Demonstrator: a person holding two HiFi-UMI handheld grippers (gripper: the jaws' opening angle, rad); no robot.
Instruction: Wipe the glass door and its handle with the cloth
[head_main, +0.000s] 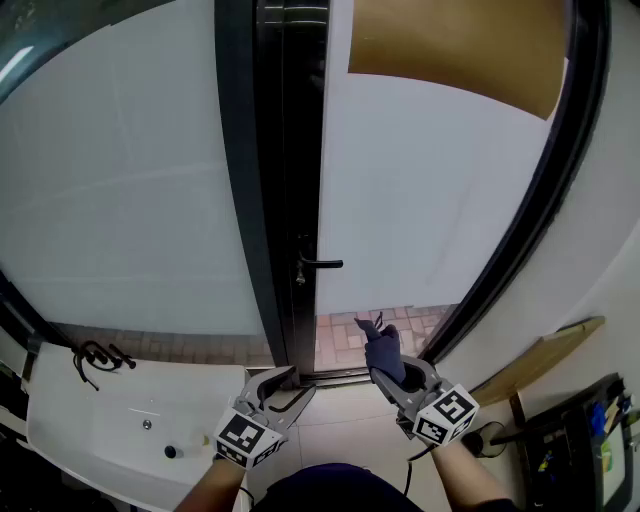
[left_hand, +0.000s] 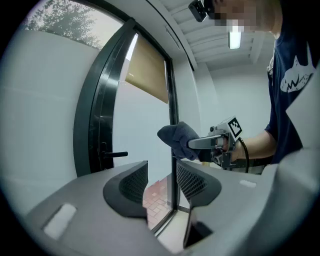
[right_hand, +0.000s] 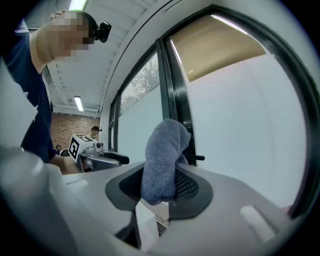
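Note:
The glass door (head_main: 420, 190) is a frosted pane in a black frame, and its black lever handle (head_main: 322, 264) juts from the frame at mid height. My right gripper (head_main: 392, 372) is shut on a dark blue cloth (head_main: 383, 343), holding it upright a short way below the handle and apart from the glass. In the right gripper view the cloth (right_hand: 164, 161) stands bunched between the jaws, with the handle (right_hand: 198, 158) just behind it. My left gripper (head_main: 288, 386) hangs open and empty beside it, near the frame's foot. From the left gripper (left_hand: 161, 182) the cloth (left_hand: 178, 137) and the handle (left_hand: 115, 154) both show.
A second frosted pane (head_main: 120, 190) fills the left. A brown blind (head_main: 450, 50) covers the door's top. A white counter (head_main: 120, 420) with a black cable (head_main: 95, 357) lies at the lower left. A flat board (head_main: 545, 348) leans at the right. Brick paving (head_main: 350, 338) shows through the bottom strip.

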